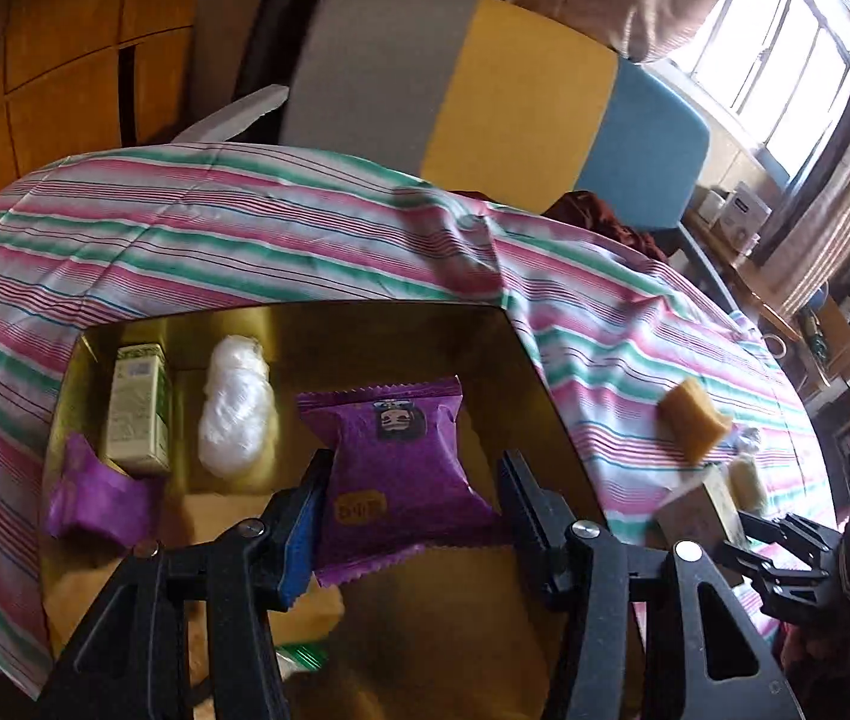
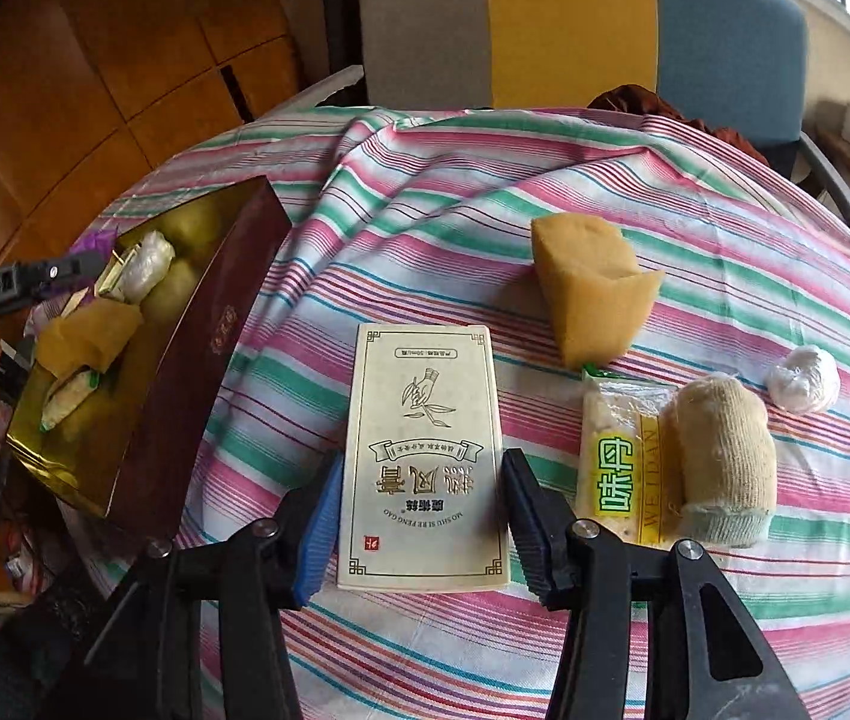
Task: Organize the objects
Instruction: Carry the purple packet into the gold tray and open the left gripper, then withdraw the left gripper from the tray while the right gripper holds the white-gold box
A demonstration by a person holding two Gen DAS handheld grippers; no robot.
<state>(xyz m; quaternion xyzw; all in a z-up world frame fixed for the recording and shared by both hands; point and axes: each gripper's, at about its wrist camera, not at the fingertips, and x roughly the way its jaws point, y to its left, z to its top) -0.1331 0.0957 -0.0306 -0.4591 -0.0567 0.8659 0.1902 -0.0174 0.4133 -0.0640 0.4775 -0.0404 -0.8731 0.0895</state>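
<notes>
striped cloth (image 2: 544,192) in pink, green and white is spread over the desk, rumpled toward its far edge. behind it a chair back (image 2: 574,18) in grey, yellow and blue panels is seen.

on the left part of the desk a maroon box with a gold lining (image 1: 401,324) is set, open at the top. inside it, a small pale green carton (image 1: 137,408) is stood at the far left corner, a white plastic-wrapped bundle (image 1: 236,402) is laid just beside it, a crumpled purple wrapper (image 1: 95,495) is laid nearer, and a yellow sponge piece (image 2: 89,330) is seen from the right wrist view.

a purple snack packet (image 1: 401,468) is found between the fingers of the left tongs (image 1: 413,510), over the box interior; the blue-padded finger is pressed at its left edge, while a small gap is seen at the black finger, so a firm grip cannot be told.

a cream printed box (image 2: 425,456) is laid flat on the cloth between the spread fingers of the right tongs (image 2: 422,516), which are held open around it with gaps on both sides.

to the right of it, a green-labelled snack pack (image 2: 616,456) and a rolled beige sock (image 2: 724,456) are laid touching. a yellow sponge wedge (image 2: 592,288) is placed farther back, and a small white plastic ball (image 2: 802,381) is set near the sock.
</notes>
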